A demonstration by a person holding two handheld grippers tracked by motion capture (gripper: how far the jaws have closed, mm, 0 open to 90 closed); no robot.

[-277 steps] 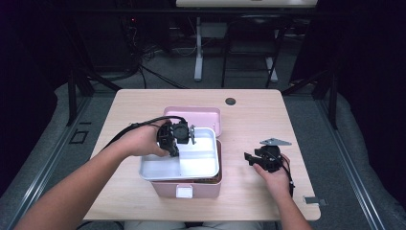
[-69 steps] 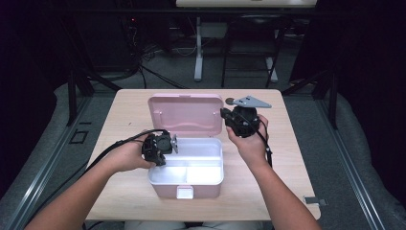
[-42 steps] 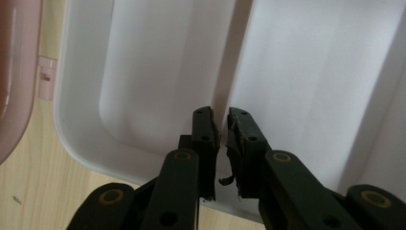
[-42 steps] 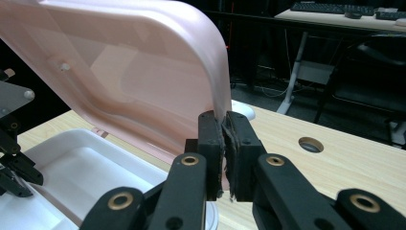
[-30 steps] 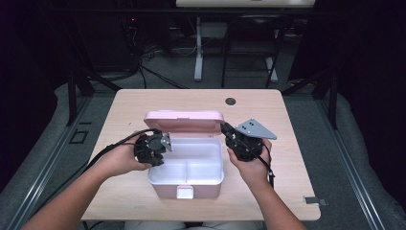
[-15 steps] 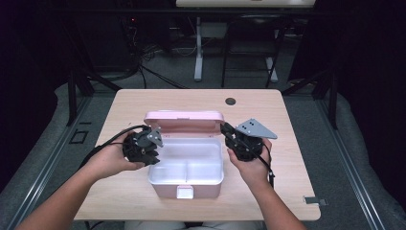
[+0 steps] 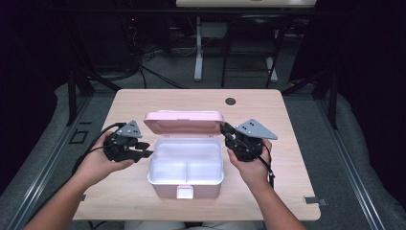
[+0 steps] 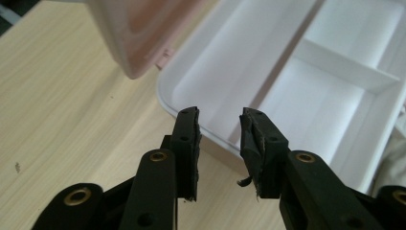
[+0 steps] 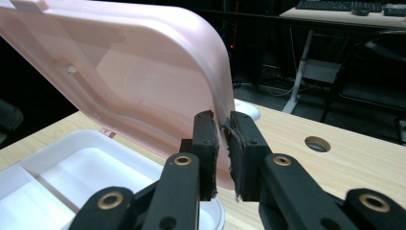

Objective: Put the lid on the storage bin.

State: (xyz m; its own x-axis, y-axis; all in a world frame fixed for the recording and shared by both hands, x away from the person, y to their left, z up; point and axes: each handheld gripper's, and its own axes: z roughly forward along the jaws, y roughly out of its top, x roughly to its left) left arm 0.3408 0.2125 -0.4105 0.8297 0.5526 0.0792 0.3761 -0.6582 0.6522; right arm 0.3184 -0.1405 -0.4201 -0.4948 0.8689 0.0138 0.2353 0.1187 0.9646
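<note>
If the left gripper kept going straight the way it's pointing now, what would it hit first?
Most likely the near rim of the white tray of the open pink box. The left gripper points right at that edge, its fingers apart with nothing between them. Depth is hard to judge, so it might skim over the rim into the tray.

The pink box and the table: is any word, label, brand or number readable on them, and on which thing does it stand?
None: no readable text in these views.
pink box: lid and white tray plain; the front latch is too small to tell.
table: bare wood, no print.
</note>
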